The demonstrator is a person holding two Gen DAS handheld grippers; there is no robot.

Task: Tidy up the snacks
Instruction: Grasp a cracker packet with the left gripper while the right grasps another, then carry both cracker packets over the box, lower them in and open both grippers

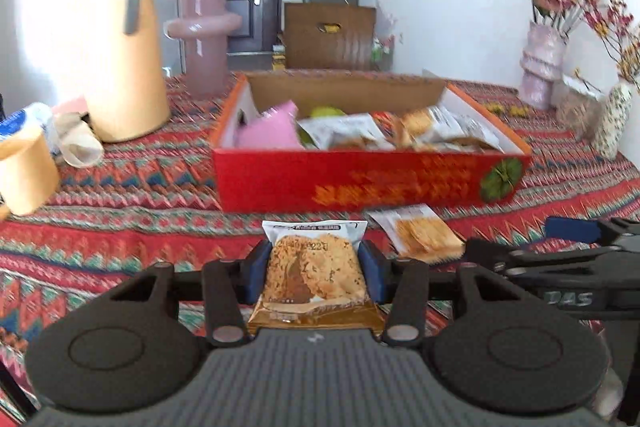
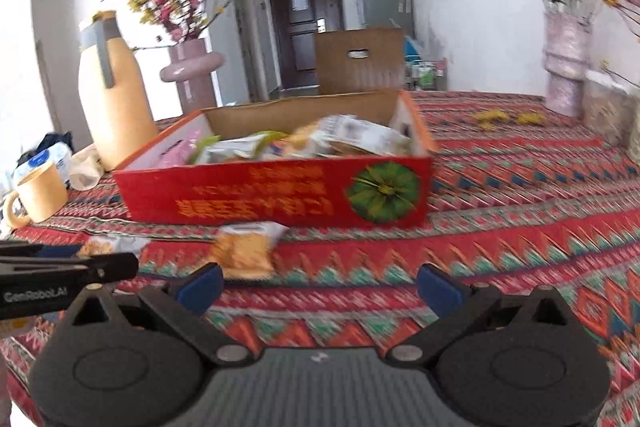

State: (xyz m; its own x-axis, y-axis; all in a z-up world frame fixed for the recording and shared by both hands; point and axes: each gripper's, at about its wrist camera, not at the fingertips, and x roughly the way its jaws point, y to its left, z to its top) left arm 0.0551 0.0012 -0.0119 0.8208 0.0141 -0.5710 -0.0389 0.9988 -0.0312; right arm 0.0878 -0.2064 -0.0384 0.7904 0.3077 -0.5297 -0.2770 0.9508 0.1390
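Left gripper (image 1: 315,263) clamped on biscuit packet (image 1: 312,267), blue pads pressing both sides. Right gripper (image 2: 320,287) wide apart, nothing between pads. Red box (image 1: 360,183) just beyond held packet, heaped with snack packets. One loose cracker packet (image 1: 420,233) on cloth near box front wall, between grippers and box. Left of box: tan jug (image 1: 120,67), tan mug (image 1: 24,171), pink vase (image 1: 204,35). Far right: second pink vase (image 1: 542,63) with flowers. Patterned red tablecloth (image 1: 120,211) covers table. Beyond: brown chair back (image 1: 330,37), dark door (image 2: 306,27), white walls.
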